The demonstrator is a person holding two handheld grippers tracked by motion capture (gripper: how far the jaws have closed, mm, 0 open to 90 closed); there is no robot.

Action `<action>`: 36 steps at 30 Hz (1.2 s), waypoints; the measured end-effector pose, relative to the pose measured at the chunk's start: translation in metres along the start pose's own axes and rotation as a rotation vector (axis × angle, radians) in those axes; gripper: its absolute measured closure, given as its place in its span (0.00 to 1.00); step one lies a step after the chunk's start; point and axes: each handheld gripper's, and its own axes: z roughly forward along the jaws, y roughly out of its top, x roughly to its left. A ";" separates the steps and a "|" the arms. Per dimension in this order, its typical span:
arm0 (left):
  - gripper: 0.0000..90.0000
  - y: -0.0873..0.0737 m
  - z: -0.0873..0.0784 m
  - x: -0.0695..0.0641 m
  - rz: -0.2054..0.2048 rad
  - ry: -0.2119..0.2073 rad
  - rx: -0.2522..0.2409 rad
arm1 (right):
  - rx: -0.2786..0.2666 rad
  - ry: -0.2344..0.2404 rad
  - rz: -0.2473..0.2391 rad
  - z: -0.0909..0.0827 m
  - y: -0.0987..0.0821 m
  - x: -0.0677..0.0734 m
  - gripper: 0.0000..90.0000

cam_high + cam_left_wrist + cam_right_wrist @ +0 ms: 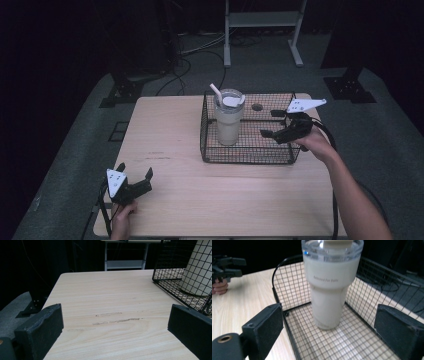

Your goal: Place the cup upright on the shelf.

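Note:
A cream tumbler (229, 121) with a clear lid and a white straw (216, 93) stands upright in the left part of a black wire basket (245, 160) on the wooden table (170, 130). My right gripper (269, 123) is open over the basket's right side, with its jaws pointing left at the tumbler and apart from it. In the right gripper view the tumbler (329, 290) stands ahead between the wide jaws, inside the basket wall (287, 285). My left gripper (135, 170) is open and empty over the table's near left corner. Ahead and to its right is the basket (175, 277).
Bare wood lies between the left gripper and the basket. The table (257, 107) has a small round hole behind the basket. On the floor beyond the table are a grey metal frame (262, 20), cables (200, 47) and black stand feet (122, 92).

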 end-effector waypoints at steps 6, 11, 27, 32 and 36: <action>0.00 0.000 0.000 0.000 0.001 0.000 0.000 | -0.010 0.002 -0.004 -0.009 -0.007 0.006 0.09; 0.00 0.000 0.000 0.000 0.003 0.000 -0.001 | -0.011 0.007 -0.008 -0.015 -0.012 0.011 0.09; 0.00 0.000 0.000 -0.001 0.008 0.000 -0.001 | -0.043 0.009 0.016 -0.029 -0.038 0.021 0.09; 0.00 0.000 0.000 -0.001 0.008 0.000 0.000 | -0.048 0.014 0.005 -0.034 -0.043 0.029 0.09; 0.00 0.000 0.000 -0.001 0.008 0.000 0.001 | -0.046 0.016 -0.001 -0.037 -0.049 0.034 0.09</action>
